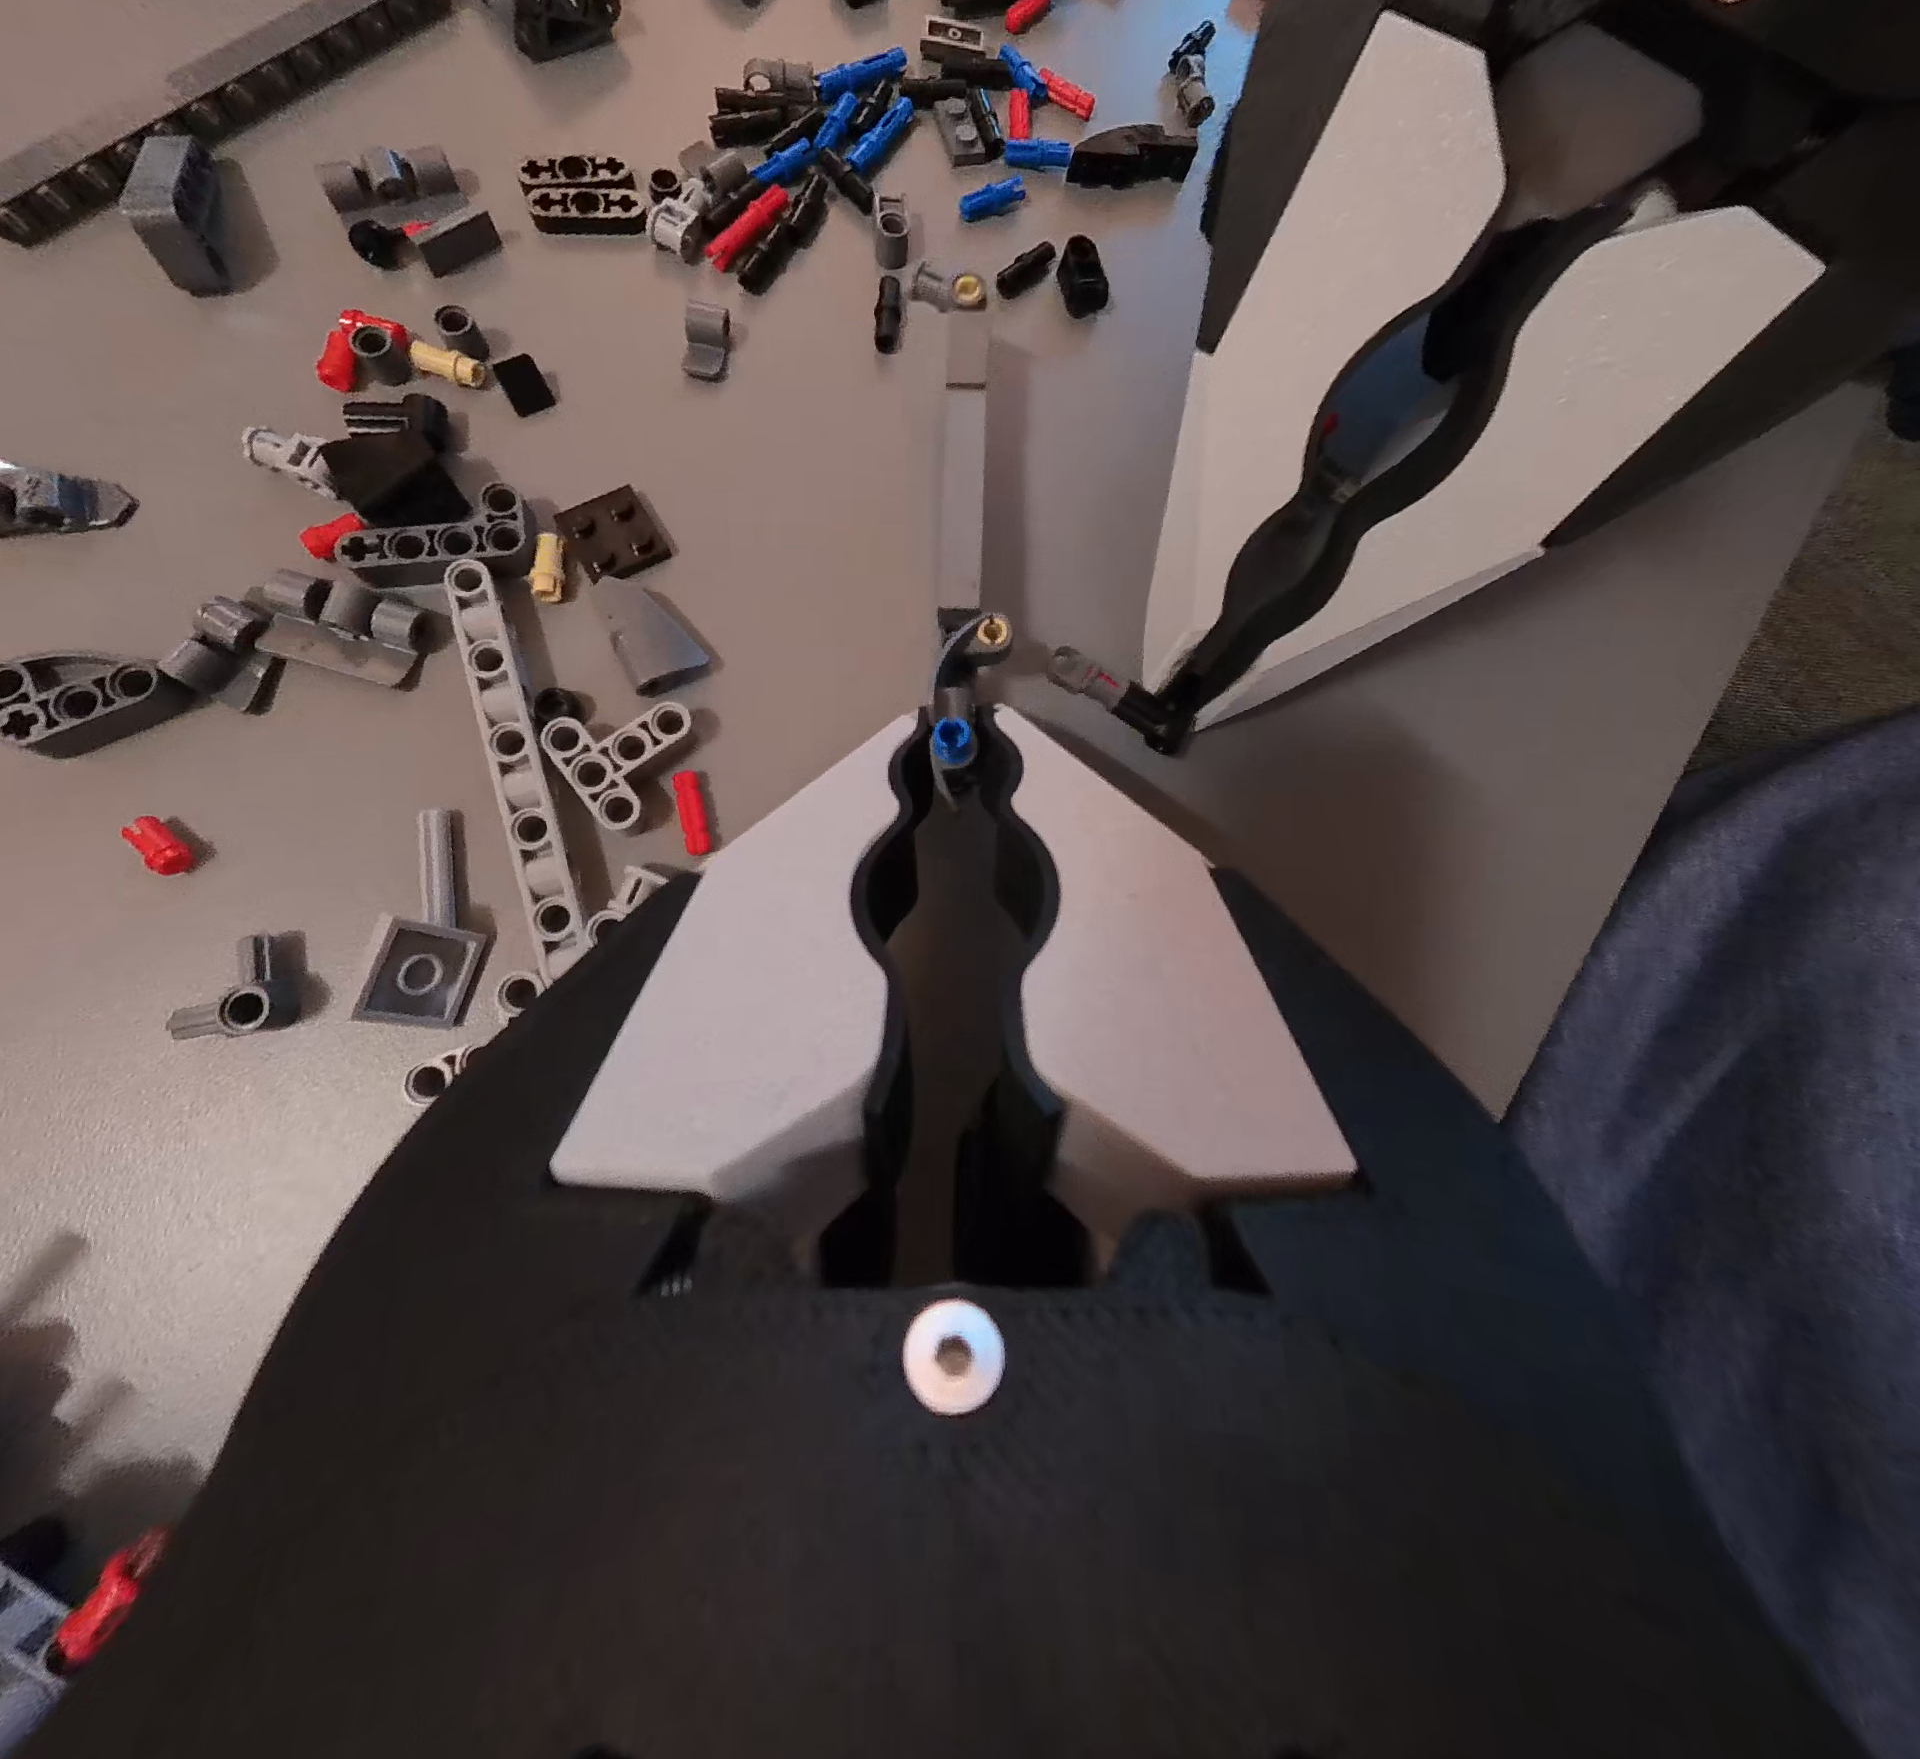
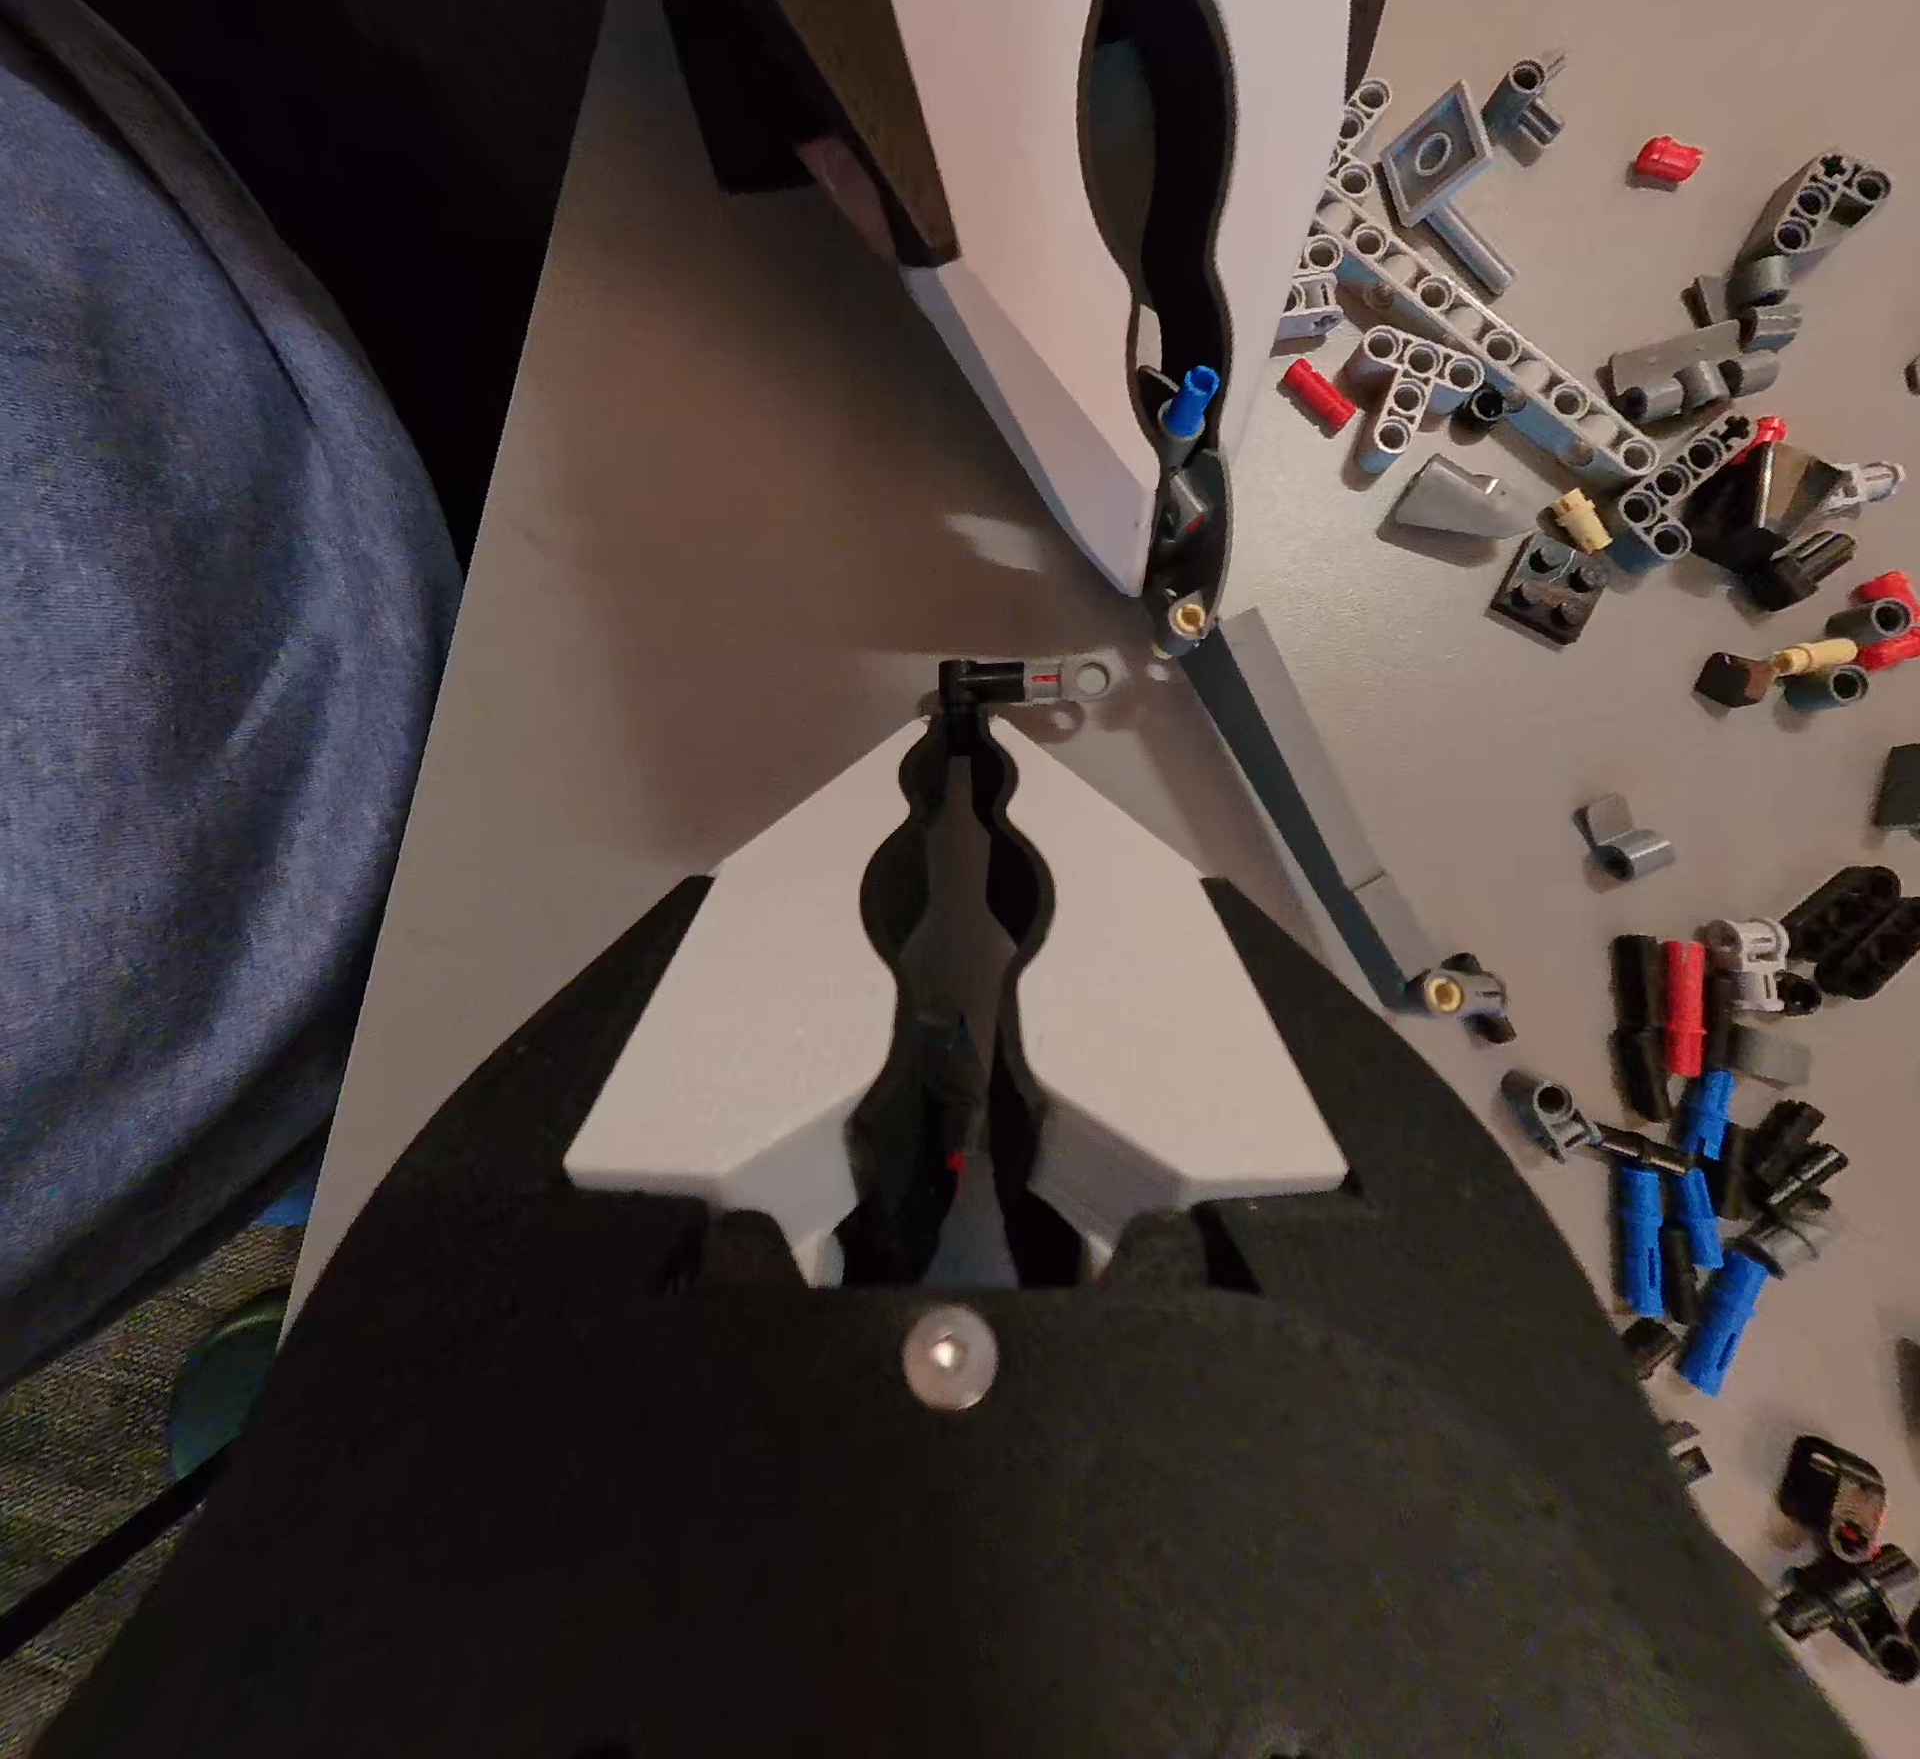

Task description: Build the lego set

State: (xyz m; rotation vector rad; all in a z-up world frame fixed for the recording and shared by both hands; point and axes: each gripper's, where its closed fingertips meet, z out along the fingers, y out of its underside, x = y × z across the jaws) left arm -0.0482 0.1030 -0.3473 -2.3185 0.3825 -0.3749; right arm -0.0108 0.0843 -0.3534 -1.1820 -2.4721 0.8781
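Note:
My left gripper (image 1: 954, 722) is shut on a small grey connector assembly with a blue pin (image 1: 951, 741) and a tan pin (image 1: 994, 634). A long grey bar (image 1: 964, 473) runs from it across the table to a second tan-pinned connector (image 1: 966, 289). My right gripper (image 2: 961, 722) is shut on a black elbow piece (image 2: 966, 675) joined to a grey connector (image 2: 1081, 676). The grey connector's end sits just short of the left assembly's tan pin (image 2: 1190, 616). The left gripper (image 2: 1184, 571) comes in from the top of the right wrist view, and the right gripper (image 1: 1169, 720) from the upper right of the left wrist view.
Loose pieces lie all over the grey table (image 1: 810, 462): a pile of blue, red and black pins (image 1: 831, 151), grey beams (image 1: 514, 764), long dark beams (image 1: 229, 88), a dark plate (image 1: 613, 533). The table edge and a person's blue-clad leg (image 1: 1745, 1138) are close by. Tip to tip, the grippers are about 4 cm apart. My left tips are roughly 7 cm from the dark plate (image 1: 613, 533). Look for it in the right wrist view (image 2: 1553, 595) too.

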